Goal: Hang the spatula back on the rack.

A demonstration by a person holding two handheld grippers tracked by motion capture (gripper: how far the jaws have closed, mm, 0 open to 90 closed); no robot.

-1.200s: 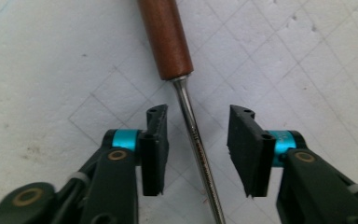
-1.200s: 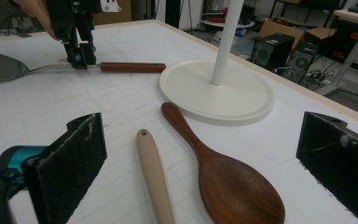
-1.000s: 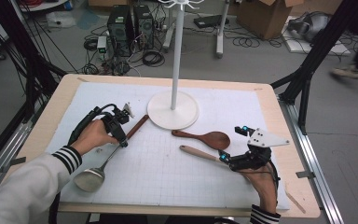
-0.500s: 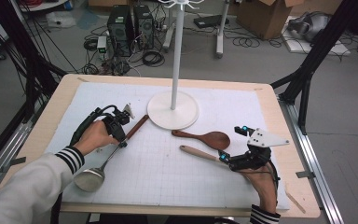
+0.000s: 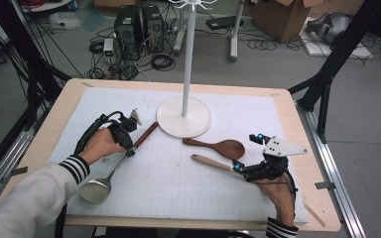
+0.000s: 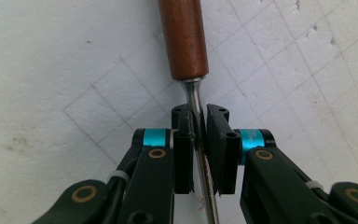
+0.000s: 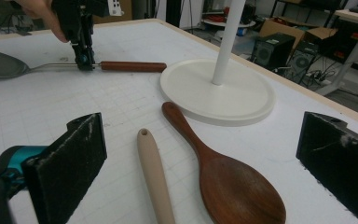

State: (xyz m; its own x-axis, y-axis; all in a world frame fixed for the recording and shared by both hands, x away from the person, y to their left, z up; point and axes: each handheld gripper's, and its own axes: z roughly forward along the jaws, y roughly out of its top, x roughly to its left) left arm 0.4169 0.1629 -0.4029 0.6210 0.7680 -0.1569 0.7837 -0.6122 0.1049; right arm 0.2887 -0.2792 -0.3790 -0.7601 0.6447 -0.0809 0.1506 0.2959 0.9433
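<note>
On the tabletop (image 5: 287,106), left of the white stand (image 5: 184,117), my left gripper (image 6: 198,140), jaws just closing, clamps the ladle's metal shaft (image 6: 192,95); my right gripper (image 7: 200,154) stands open over two wooden spoons (image 7: 233,186).

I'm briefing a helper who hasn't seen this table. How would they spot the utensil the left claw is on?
Start at the white stand in the middle of the mat. Left of its round base lies a metal ladle with a reddish-brown wooden handle, its thin steel shaft pinched by the left claw. The two spoons to the right are all wood; this one has a shiny metal bowl.
</note>
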